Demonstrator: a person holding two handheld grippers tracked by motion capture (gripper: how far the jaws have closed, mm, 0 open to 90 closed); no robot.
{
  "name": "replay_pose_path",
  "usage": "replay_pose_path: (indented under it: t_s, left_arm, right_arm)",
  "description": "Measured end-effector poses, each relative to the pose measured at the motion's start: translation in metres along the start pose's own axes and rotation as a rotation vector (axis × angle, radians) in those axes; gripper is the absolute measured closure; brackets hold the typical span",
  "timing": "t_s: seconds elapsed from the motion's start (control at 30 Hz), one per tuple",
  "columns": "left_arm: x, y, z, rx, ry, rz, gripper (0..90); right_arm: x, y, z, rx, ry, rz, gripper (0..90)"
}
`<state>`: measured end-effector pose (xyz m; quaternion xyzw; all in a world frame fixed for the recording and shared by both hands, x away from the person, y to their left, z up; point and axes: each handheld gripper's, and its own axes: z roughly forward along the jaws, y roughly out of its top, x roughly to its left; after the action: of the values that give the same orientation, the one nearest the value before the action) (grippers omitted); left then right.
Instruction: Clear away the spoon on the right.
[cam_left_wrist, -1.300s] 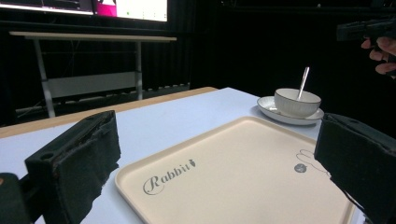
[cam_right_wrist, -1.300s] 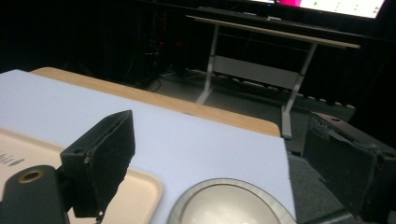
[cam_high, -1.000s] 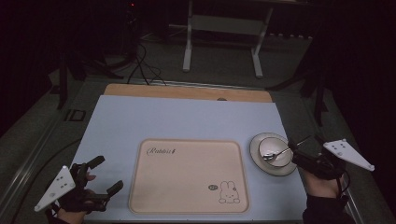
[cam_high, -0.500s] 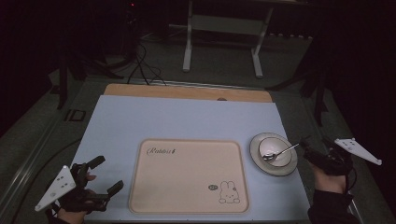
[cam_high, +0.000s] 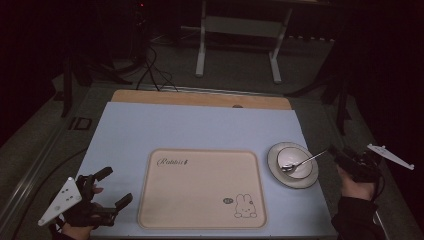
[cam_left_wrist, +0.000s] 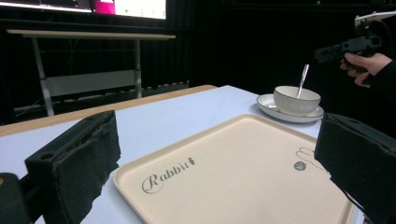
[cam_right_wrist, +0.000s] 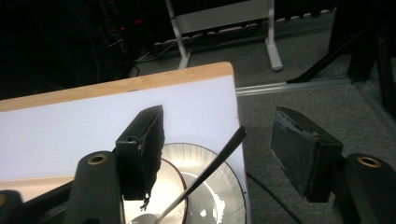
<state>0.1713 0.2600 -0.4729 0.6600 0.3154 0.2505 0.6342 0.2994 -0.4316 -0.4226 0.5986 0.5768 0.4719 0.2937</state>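
A white cup stands on a saucer right of the beige tray. A metal spoon leans in the cup, its handle pointing right. My right gripper hovers off the table's right edge at the handle's end. In the right gripper view the spoon handle rises between the jaws without touching either pad. Those jaws have just been closing and are still open. My left gripper rests open at the front left, facing the tray, nothing between its pads.
The tray carries a rabbit drawing and a script word. A wooden strip runs along the table's far edge. Beyond it stand a white table frame and floor cables. The light blue tabletop stretches behind the tray.
My right gripper has drawn back to the right, from over the saucer to beyond the table edge, and its jaws have narrowed. The left gripper has stayed put.
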Motion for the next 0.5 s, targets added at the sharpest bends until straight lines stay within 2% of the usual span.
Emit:
replay_pose_path:
  t_s: [0.13,0.17,0.5]
  left_arm:
    - [0.0,0.0,0.0,0.0,-0.001,-0.001,0.0]
    - [0.0,0.0,0.0,0.002,0.0,0.0,0.0]
    - [0.0,0.0,0.0,0.004,0.001,0.005,0.0]
  right_arm:
    - [-0.007,-0.003,0.007,0.022,0.056,0.057,36.5]
    - [-0.013,-0.004,0.011,0.028,0.075,0.097,38.2]
    - [-0.027,-0.012,0.026,0.058,0.099,0.17,44.6]
